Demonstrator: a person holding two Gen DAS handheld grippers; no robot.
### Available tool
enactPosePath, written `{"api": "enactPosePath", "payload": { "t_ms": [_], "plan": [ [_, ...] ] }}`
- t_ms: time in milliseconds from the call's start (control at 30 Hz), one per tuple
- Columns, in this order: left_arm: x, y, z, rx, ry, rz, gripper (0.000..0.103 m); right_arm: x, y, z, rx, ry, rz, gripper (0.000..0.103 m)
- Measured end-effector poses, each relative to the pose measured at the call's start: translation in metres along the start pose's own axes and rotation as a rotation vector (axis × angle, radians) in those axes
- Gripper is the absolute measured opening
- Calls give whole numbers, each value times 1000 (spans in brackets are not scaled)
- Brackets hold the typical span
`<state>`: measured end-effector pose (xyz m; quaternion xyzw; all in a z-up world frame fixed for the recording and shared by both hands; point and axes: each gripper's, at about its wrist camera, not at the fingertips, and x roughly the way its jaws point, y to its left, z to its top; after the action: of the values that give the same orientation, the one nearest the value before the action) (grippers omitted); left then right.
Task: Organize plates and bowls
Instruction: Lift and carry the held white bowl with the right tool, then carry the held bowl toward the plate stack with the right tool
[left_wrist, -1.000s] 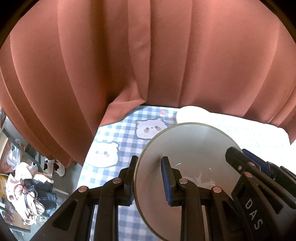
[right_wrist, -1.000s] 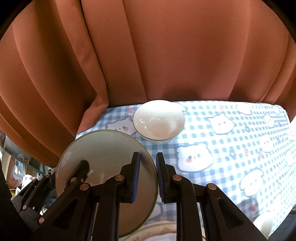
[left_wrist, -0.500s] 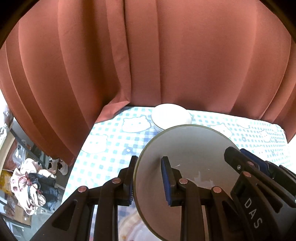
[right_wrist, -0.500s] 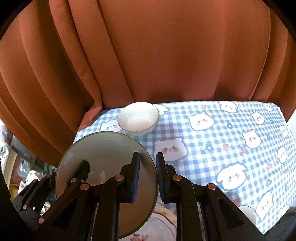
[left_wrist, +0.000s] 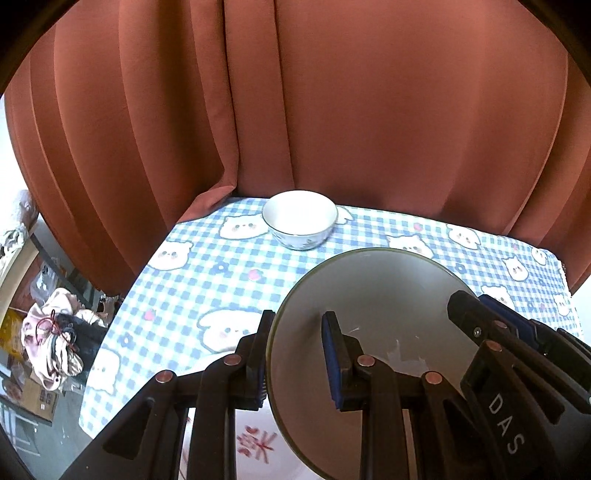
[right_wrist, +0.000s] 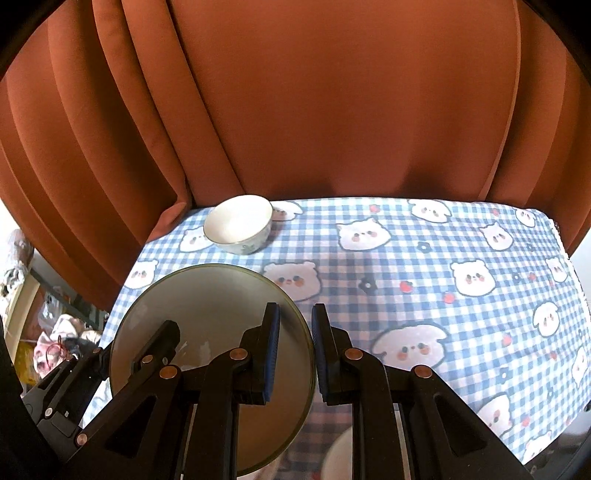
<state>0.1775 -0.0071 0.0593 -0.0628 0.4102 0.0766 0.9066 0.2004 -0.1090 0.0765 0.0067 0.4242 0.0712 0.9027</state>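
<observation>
Left wrist: left hand-held gripper (left_wrist: 295, 354) clamped on plate (left_wrist: 373, 295) left rim; right hand-held gripper (right_wrist: 294, 350) pinches opposite rim. Bowl (left_wrist: 300, 218) ahead on desk (left_wrist: 207, 288), well apart.

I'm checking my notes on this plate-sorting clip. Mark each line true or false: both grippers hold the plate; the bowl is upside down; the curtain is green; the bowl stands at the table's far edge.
1. Both grippers hold the plate. True: the left gripper and right gripper each clamp the rim of the grey plate.
2. The bowl is upside down. False: the white bowl stands upright, mouth up.
3. The curtain is green. False: the curtain is rust-coloured.
4. The bowl stands at the far edge. True: near the curtain on the checked tablecloth.
</observation>
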Motion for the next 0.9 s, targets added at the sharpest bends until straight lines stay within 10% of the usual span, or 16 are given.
{"api": "enactPosePath", "payload": {
  "t_ms": [900],
  "plan": [
    [-9, -99, -87, 89, 92, -89, 23, -33, -124, -79, 54, 61, -51, 21]
  ]
}}
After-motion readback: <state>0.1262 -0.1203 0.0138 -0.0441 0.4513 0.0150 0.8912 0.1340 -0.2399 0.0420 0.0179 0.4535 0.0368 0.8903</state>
